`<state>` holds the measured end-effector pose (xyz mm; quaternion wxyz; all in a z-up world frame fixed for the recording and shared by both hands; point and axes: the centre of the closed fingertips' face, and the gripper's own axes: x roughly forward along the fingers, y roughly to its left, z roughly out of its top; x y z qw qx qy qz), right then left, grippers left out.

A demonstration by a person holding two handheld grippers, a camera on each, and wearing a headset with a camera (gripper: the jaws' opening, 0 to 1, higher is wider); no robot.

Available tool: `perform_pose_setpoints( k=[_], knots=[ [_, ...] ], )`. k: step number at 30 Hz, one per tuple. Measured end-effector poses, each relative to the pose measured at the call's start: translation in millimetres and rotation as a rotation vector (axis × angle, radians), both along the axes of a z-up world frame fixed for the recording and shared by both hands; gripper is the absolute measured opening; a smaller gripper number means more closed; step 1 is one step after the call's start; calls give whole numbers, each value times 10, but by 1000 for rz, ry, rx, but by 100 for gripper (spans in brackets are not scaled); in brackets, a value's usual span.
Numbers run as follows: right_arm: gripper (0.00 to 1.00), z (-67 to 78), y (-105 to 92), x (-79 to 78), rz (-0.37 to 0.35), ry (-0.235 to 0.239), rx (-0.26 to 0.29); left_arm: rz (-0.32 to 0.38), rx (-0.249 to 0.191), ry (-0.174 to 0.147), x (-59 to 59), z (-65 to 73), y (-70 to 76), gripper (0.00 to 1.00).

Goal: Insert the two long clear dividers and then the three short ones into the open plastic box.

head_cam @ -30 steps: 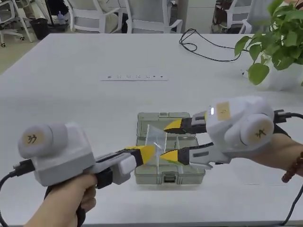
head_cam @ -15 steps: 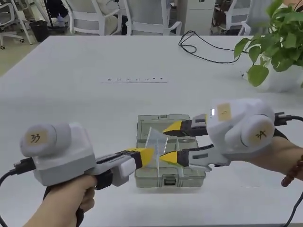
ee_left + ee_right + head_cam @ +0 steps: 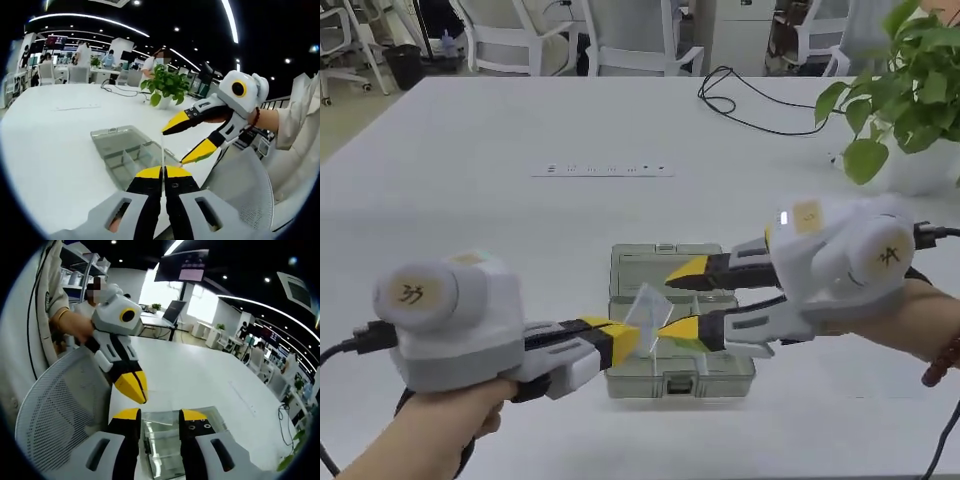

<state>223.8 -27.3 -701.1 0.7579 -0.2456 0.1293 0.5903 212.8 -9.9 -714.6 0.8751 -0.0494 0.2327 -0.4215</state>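
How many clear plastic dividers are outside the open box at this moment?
1. The thin clear plastic divider is pinched in the shut left gripper, over the open grey-green plastic box. Others may sit inside the box, but they are transparent and hard to tell.

Open grey-green box (image 3: 638, 376) (lid flat behind) w/ clear divider (image 3: 647, 304) tilted above front.

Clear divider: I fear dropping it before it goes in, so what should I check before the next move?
1. Grip: left tool shut on the clear divider: ok.
2. Helper: right tool open, jaws apart next to the divider: ok.
3. Target: plastic box open, lid back: ok.
4. Divider lined up with its slot: cannot tell.
5. Divider long or short: cannot tell.
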Motion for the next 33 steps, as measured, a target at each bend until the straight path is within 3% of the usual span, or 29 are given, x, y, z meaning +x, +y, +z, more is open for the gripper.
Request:
perform_pose_setpoints(
  k=[4,6,8,12,17,21,33],
  knots=[
    [31,-24,-17,-35,11,27,2,-84,37,-40,-69,11,-73,0],
    [30,-33,-21,-70,23,53,8,-109,37,-32,-101,-7,-97,0],
    [30,-39,-25,-103,34,81,16,-149,81,-55,-131,-54,-100,0],
    [30,-69,-30,-194,66,145,28,-192,71,-65,-188,-52,-134,0],
    [28,-113,-38,-306,112,209,31,-272,109,-91,-301,-83,-167,0],
    [27,-155,-53,-376,147,233,17,-311,141,-108,-337,-107,-159,0],
    [17,-229,-90,-552,219,286,5,-452,154,-164,-498,-43,-233,0]
  ],
)
